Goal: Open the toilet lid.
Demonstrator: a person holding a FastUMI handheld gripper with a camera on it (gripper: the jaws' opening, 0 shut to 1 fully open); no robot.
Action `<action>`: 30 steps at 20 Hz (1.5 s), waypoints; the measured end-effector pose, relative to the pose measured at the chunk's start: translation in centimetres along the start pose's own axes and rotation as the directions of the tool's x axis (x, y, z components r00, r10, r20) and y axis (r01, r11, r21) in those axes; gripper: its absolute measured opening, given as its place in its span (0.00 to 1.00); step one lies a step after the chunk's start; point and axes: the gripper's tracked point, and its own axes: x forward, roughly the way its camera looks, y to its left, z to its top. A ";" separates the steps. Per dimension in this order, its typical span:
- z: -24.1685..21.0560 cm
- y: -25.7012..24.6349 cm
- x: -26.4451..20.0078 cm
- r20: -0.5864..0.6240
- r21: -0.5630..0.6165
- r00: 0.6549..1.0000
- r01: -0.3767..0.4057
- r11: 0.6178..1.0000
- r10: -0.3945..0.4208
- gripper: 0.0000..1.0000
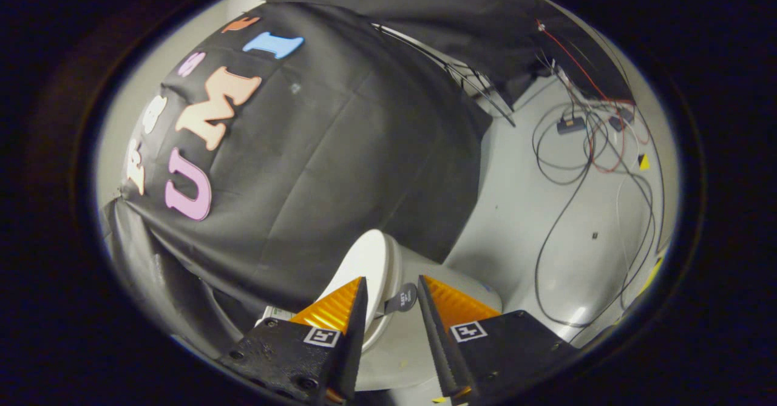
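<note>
Lifting seemed nearly done: the white toilet lid [364,266] stood raised just ahead of the gripper [391,294], whose parted fingers flanked its dark tab [402,300], gripping nothing. Withdrawal probably came next.

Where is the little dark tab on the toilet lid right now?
In the gripper view, the dark tab sticks out from the edge of the raised white toilet lid, in the gap between the two open orange fingers, near their tips.
</note>
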 end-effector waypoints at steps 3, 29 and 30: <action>-1.8 -1.0 2.6 -0.040 0.076 0.999 -0.007 0.997 0.010 0.52; -3.3 6.8 5.1 -0.037 0.107 0.962 -0.267 0.958 0.272 0.10; -3.1 7.7 4.8 -0.033 0.087 0.961 -0.272 0.958 0.275 0.11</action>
